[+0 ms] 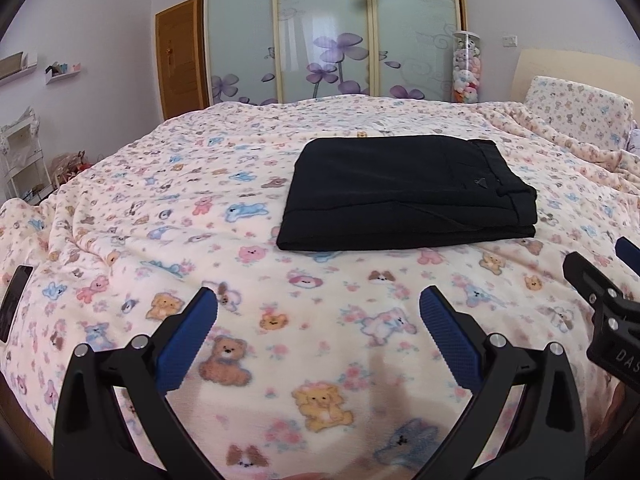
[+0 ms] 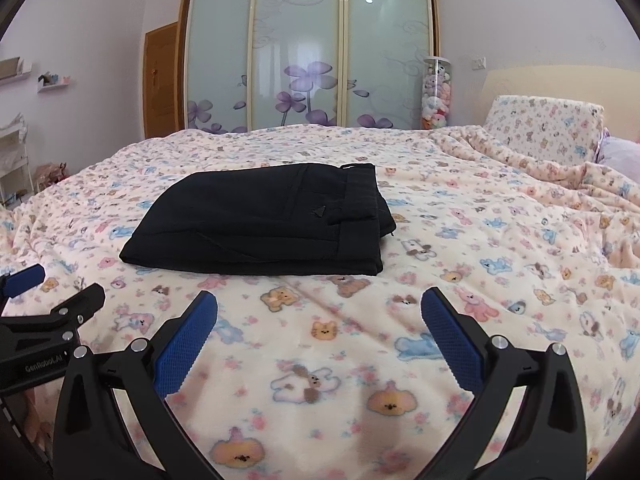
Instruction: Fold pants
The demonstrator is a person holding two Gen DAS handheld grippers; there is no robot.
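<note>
Folded black pants [image 1: 404, 196] lie flat on the teddy-bear blanket [image 1: 160, 208]; left gripper [image 1: 318, 300] and right gripper [image 2: 319, 304] hover before its near edge, jaws wide apart, holding nothing.

My left hand-held gripper [image 1: 318, 306] hangs with its jaws spread wide, nothing between the blue ribbed pads [image 1: 186, 342]. My right hand-held gripper [image 2: 319, 307] is likewise spread wide and empty, its blue pads [image 2: 454, 340] bare. The two sit side by side, close but not touching: each one shows at the edge of the other's view, pointing forward.
</note>
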